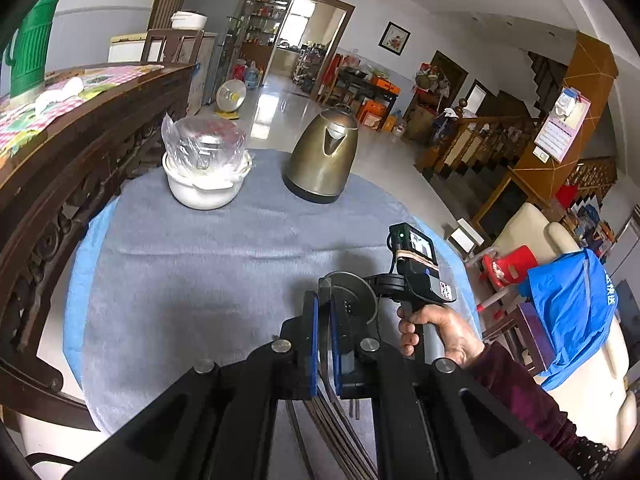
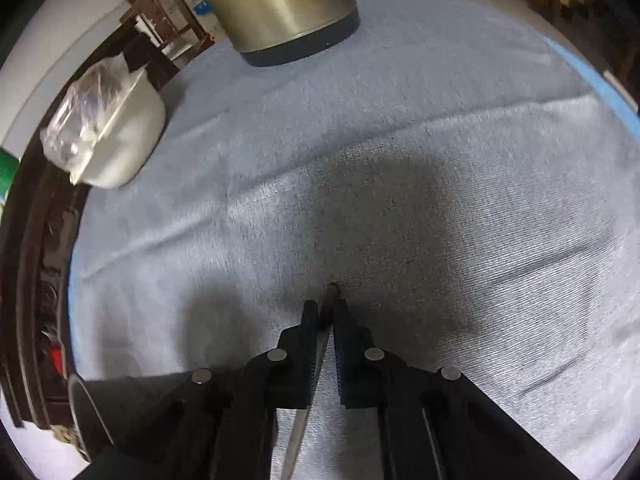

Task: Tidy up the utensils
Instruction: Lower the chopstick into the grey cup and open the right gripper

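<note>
A thin metal utensil (image 2: 326, 312), dark at its tip and broadening to a flat shiny blade lower down, is pinched between the fingers of the right gripper (image 2: 325, 305). Those fingers are closed tight on it, and its tip pokes out just past them, down at the grey cloth (image 2: 400, 160) that covers the round worktop (image 1: 76, 280). What kind of utensil it is I cannot tell.

The left gripper (image 1: 324, 300) has its blue-padded fingers closed on a bundle of thin dark sticks (image 1: 328, 400), perhaps chopsticks, which run back under the gripper. Just beyond those fingers stands a round metal holder (image 1: 356, 292), with the right gripper touching or just beside it, a hand (image 1: 440, 336) in a dark red sleeve around its grip.

Farther across the cloth from the holder, a brass-coloured kettle (image 1: 324, 156) stands upright near the far edge. Well to the kettle's left sits a white pot (image 1: 204, 184) with clear plastic wrap (image 1: 200, 140) bunched over its top.
</note>
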Tool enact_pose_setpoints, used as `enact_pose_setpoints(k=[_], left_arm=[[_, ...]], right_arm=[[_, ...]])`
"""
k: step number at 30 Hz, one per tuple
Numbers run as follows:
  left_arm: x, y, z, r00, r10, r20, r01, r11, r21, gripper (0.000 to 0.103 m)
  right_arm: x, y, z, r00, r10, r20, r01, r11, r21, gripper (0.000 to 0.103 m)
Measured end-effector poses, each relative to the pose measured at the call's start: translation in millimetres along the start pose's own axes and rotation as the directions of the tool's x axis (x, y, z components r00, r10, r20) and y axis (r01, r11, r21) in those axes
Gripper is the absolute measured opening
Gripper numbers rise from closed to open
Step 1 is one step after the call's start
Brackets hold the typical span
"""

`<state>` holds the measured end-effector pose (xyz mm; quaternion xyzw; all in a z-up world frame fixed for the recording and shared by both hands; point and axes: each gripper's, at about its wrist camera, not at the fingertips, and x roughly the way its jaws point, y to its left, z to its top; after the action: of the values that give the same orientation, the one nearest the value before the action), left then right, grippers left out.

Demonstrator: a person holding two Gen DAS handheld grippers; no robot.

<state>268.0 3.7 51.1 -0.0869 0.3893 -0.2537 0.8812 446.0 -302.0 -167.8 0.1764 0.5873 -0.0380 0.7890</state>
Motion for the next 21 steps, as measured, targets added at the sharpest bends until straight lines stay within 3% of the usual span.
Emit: enact_pose_setpoints(k=[5, 7, 10, 13, 21], left_arm=[[-3.4, -3.7, -1.1, 1.0, -0.005, 0.007, 0.005, 1.0, 0.0, 0.006], [-5.6, -8.2, 0.4, 1.0, -0.009, 0.016, 0.009, 1.0, 0.005, 0.006], [-9.0, -16.0, 4.0, 0.999, -0.016, 0.04, 0.015, 1.0, 0.011, 0.006], [-14.1, -24.8, 8.3, 0.997, -0.018, 0.077, 0.017, 1.0, 0.022, 0.006], [-25.9, -37.5, 26.1, 0.99, -0.013, 0.141, 0.013, 1.0, 0.0, 0.006]], right_arm=[[-30.1, -17.8, -20.7, 0.993, 0.062, 0.098, -0.062, 0.998, -0.004, 0.007], [-53.2, -22.7, -30.0, 0.983, 0.091, 0.163, -0.09, 0.996, -0.015, 0.007], [-95.3, -31.8, -44.0, 0.949, 0.144, 0.28, -0.139, 0.99, -0.037, 0.007], [-133.8, -29.8, -56.7, 0.899, 0.185, 0.398, -0.174, 0.983, -0.065, 0.007], [-237.3, -20.7, -88.9, 0.721, 0.255, 0.644, -0.224, 0.966, -0.131, 0.006]])
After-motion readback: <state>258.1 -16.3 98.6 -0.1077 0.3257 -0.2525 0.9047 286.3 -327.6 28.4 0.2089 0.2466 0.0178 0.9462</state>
